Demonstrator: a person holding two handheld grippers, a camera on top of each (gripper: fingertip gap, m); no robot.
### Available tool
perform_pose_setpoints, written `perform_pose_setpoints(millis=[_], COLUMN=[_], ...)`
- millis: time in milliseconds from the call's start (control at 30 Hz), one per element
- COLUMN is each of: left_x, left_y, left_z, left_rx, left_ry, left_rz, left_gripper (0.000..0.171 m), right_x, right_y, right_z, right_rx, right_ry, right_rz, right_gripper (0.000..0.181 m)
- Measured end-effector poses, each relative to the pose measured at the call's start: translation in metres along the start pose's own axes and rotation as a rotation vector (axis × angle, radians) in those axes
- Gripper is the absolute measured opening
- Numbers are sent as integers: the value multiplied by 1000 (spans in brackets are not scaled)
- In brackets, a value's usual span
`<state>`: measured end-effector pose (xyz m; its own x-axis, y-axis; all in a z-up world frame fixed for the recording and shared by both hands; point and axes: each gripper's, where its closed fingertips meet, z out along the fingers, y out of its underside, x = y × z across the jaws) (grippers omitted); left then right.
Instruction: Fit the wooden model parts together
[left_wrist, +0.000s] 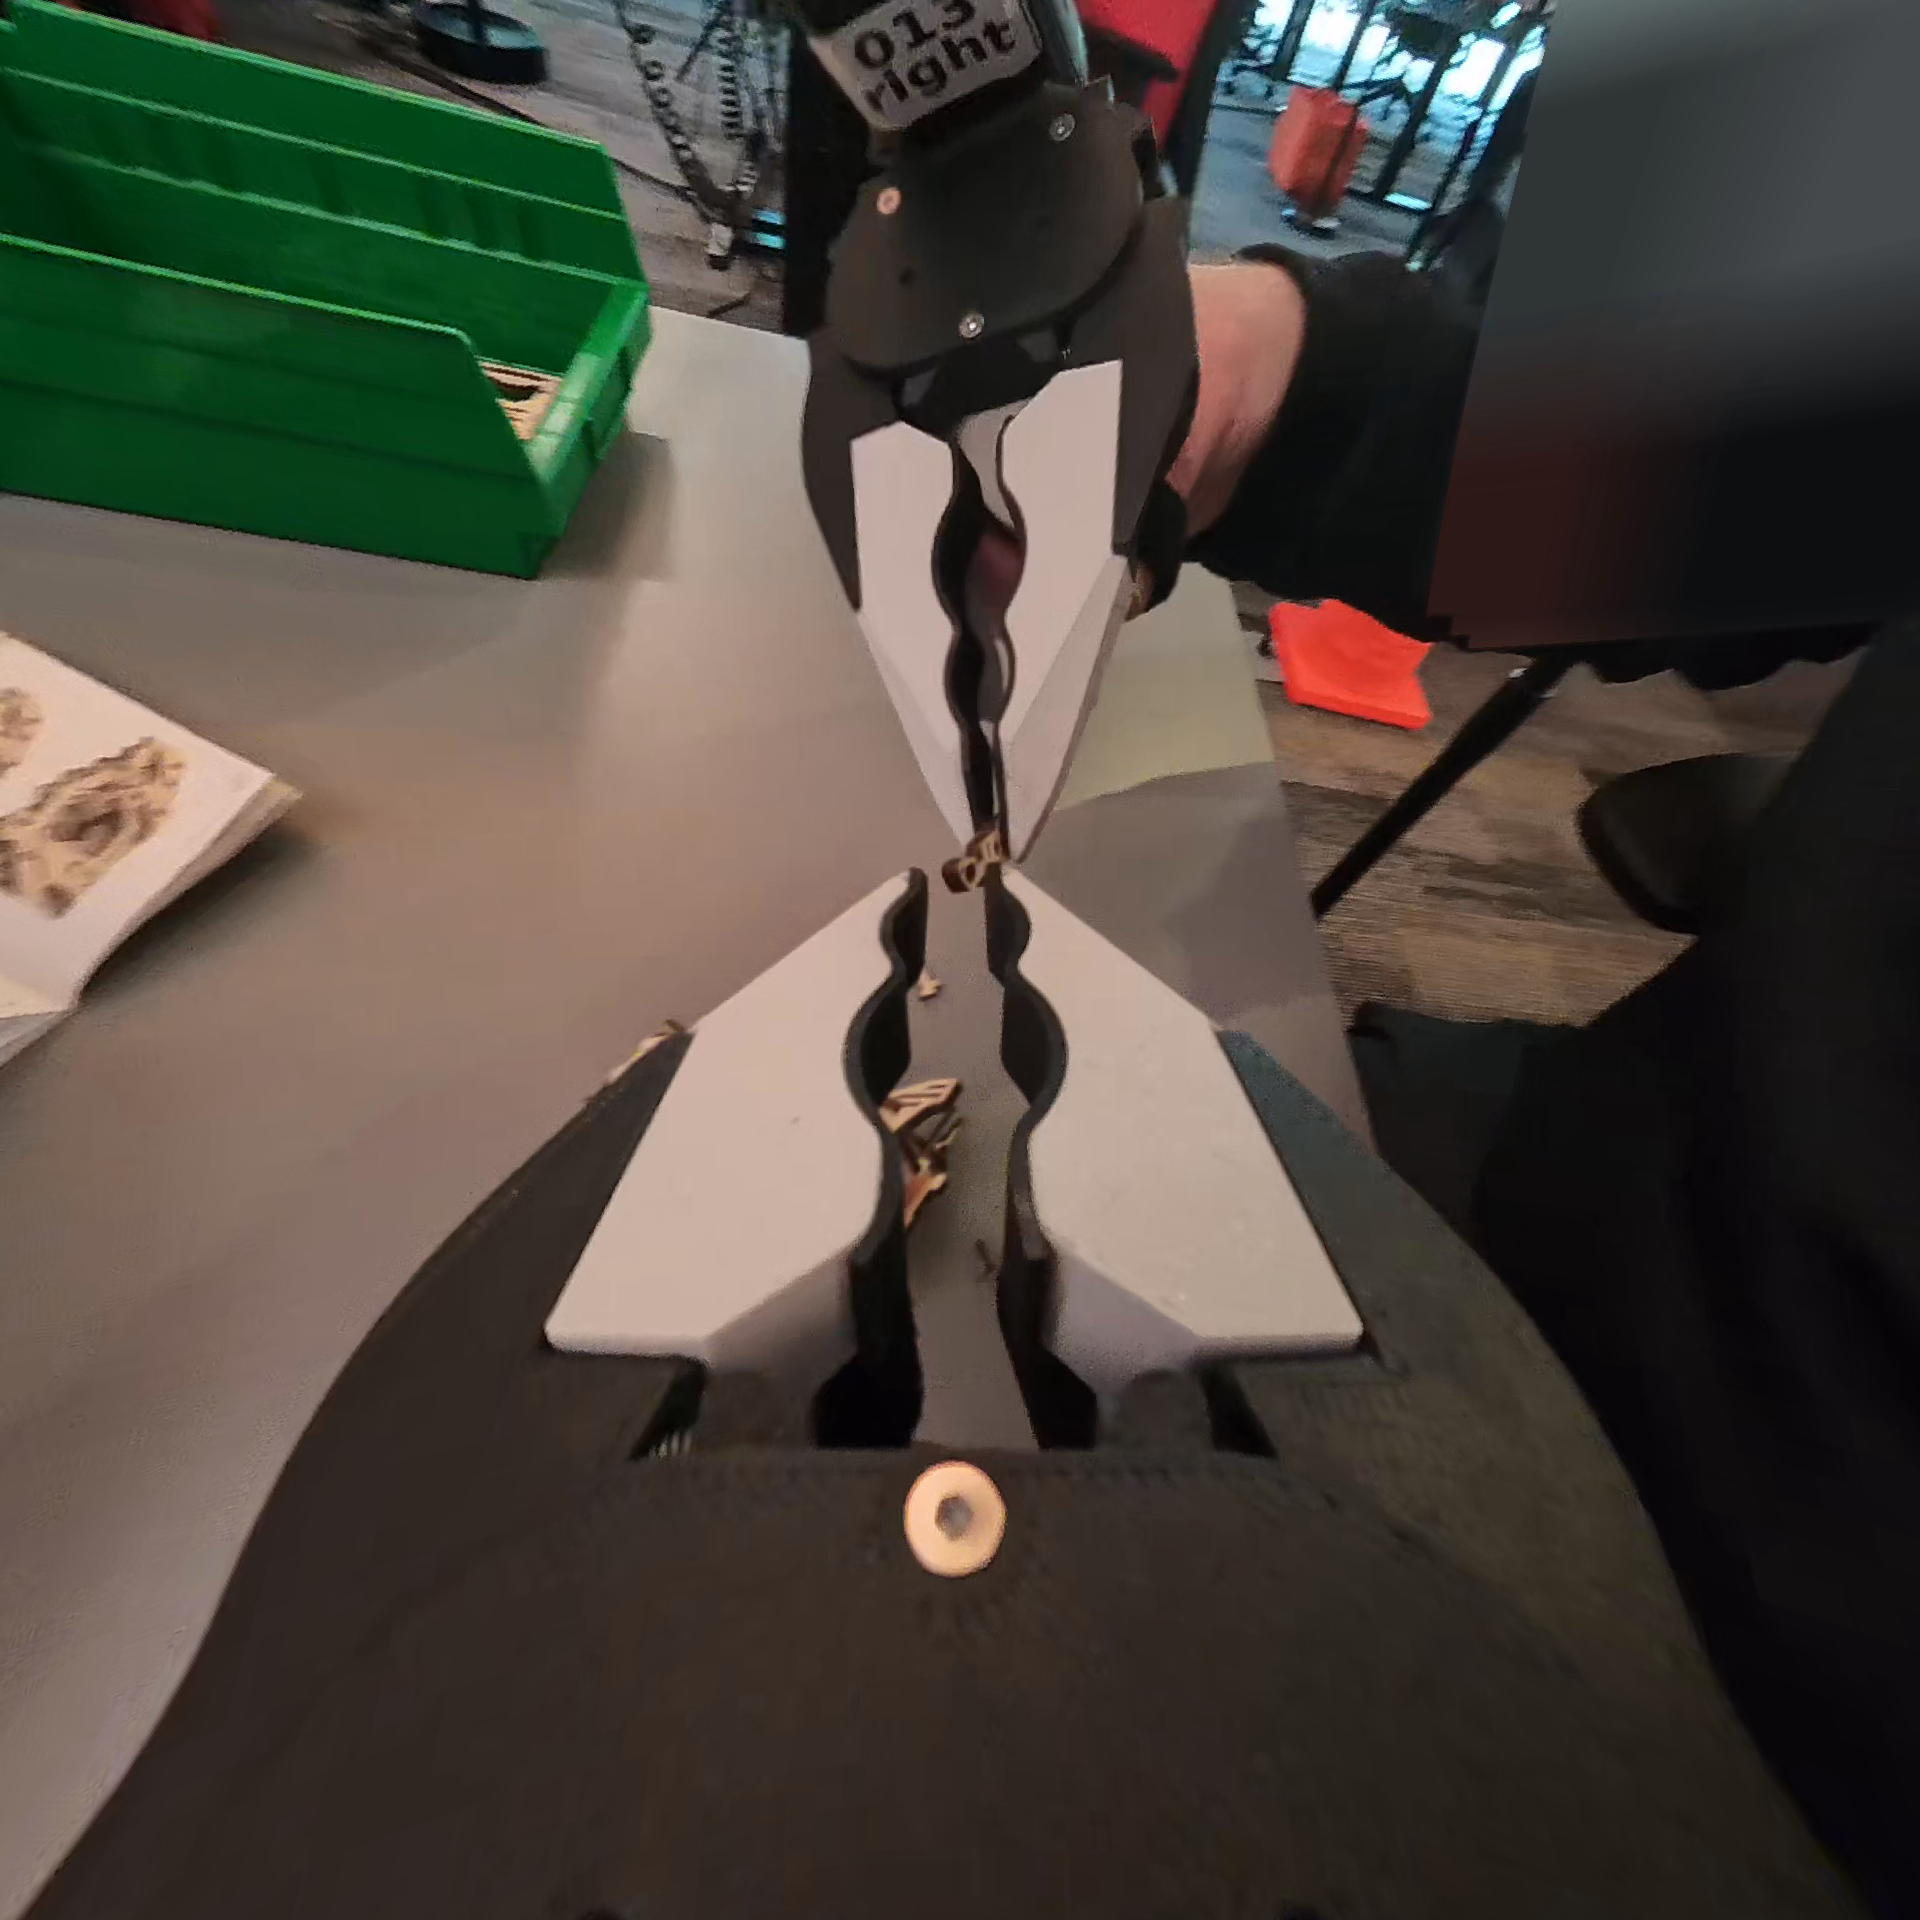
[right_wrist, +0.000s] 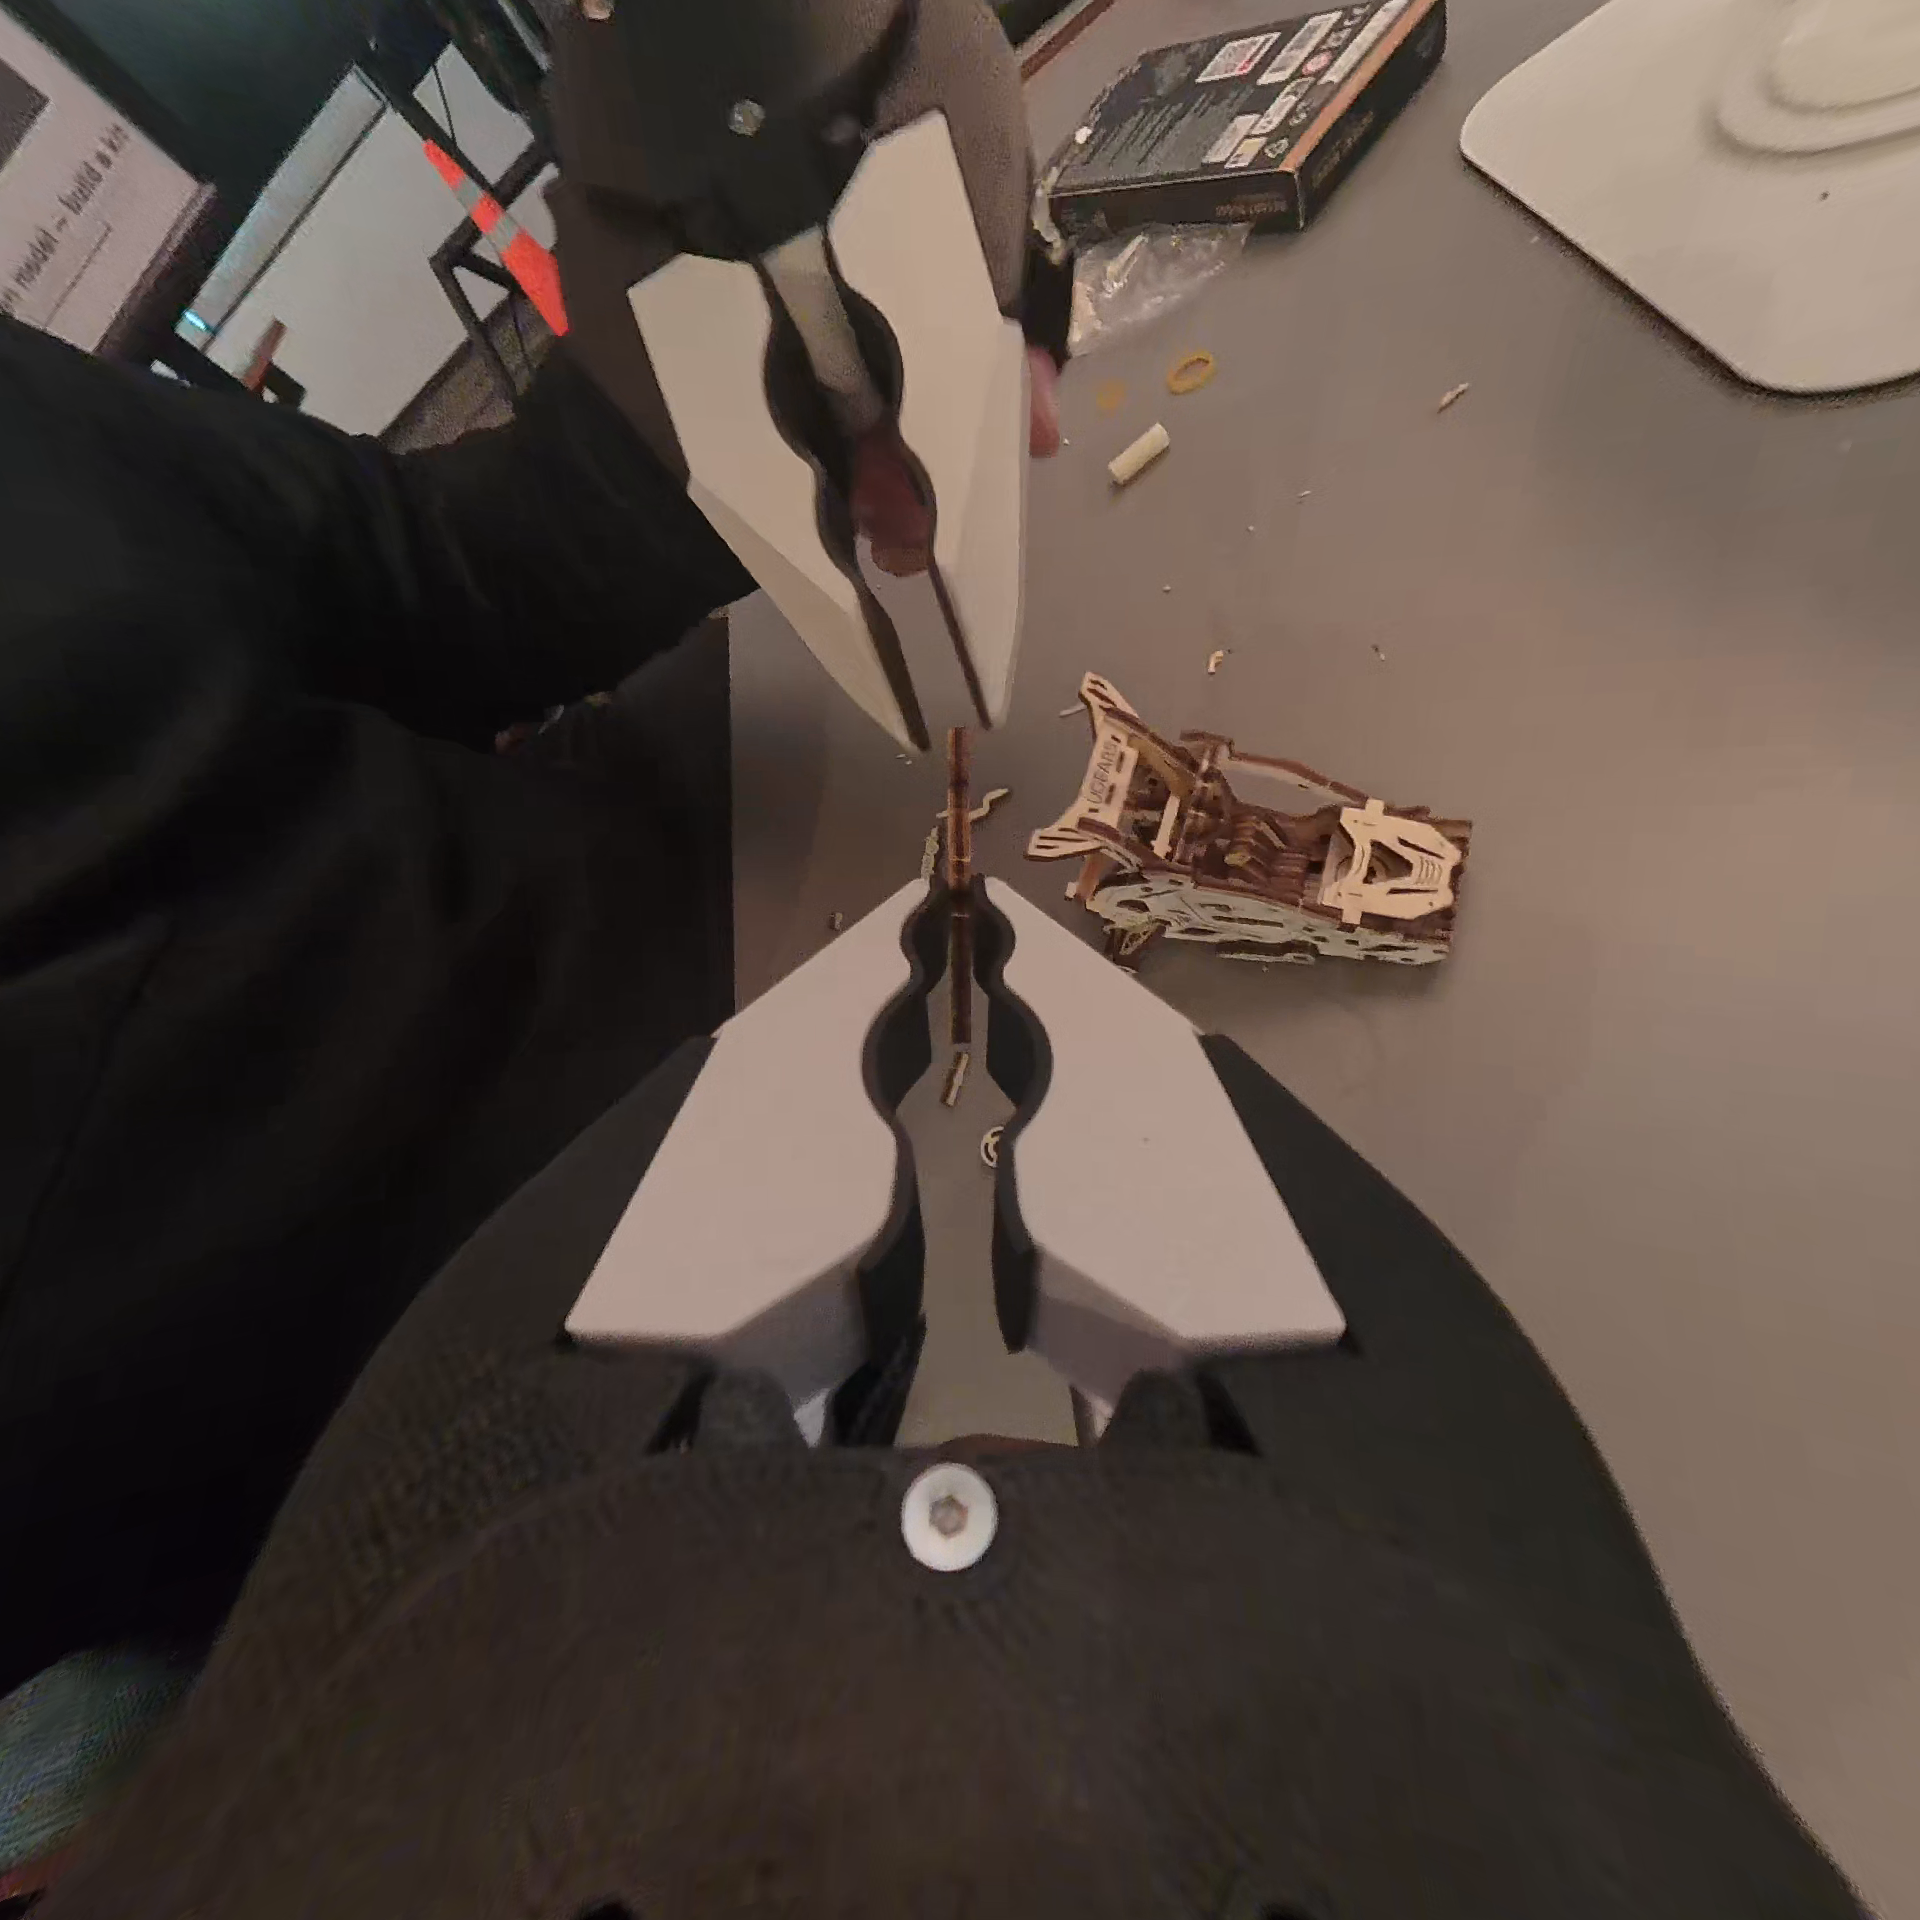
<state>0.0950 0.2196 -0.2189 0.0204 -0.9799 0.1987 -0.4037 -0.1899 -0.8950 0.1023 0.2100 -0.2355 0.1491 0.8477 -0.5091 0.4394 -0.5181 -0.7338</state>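
The wooden model (right_wrist: 1247, 862) is lying on the table (right_wrist: 1558, 1143), at three o'clock from the wooden part (right_wrist: 957, 821); the box (right_wrist: 1247, 114) is sitting at twelve o'clock beyond it.
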Motion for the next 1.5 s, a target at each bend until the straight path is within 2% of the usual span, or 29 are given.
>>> perform_pose_setpoints(millis=[100, 300, 367, 467, 667, 800, 933, 1000, 1067, 1200, 1300, 1400, 1500], left_x=[8, 16, 12, 8, 31, 41, 40, 38, 34, 29, 25, 22, 22], left_y=[-4, -13, -13, -15, -9, -7, -8, -11, -14, -16, -15, -17, -18], left_z=[5, 6, 5, -1, 12, 19, 17, 14, 11, 8, 9, 8, 5], left_rx=[34, 78, 84, 102, 74, 85, 132, 174, 227, 326, 352, 388, 410], left_ry=[63, 137, 125, 95, 168, 192, 184, 173, 149, 147, 138, 137, 118], left_rz=[-49, -121, -145, -165, -195, -209, -279, -328, -393, -549, -617, -654, -647], left_gripper=[2, 1, 2, 14, 17, 1, 1, 0, 0, 0, 0, 0, 1], right_x=[-5, -13, -12, -15, -26, -34, -34, -27, -17, -20, -19, -18, -18], right_y=[0, 0, -2, -5, 7, 8, 5, -3, -5, -7, -7, -10, -13], right_z=[0, 0, -3, -9, -3, 1, 1, -3, -9, -11, -9, -7, -8], right_rx=[-30, -57, -47, -20, -73, -85, -57, -10, -5, -38, -103, -114, -86], right_ry=[15, 12, 23, 15, -14, -32, -8, 64, 219, 482, 632, 689, 641], right_rz=[-38, -77, -86, -77, -87, -104, -97, -104, -176, -431, -574, -614, -561], right_gripper=[1, 1, 1, 1, 1, 1, 2, 16, 30, 25, 14, 9, 7])
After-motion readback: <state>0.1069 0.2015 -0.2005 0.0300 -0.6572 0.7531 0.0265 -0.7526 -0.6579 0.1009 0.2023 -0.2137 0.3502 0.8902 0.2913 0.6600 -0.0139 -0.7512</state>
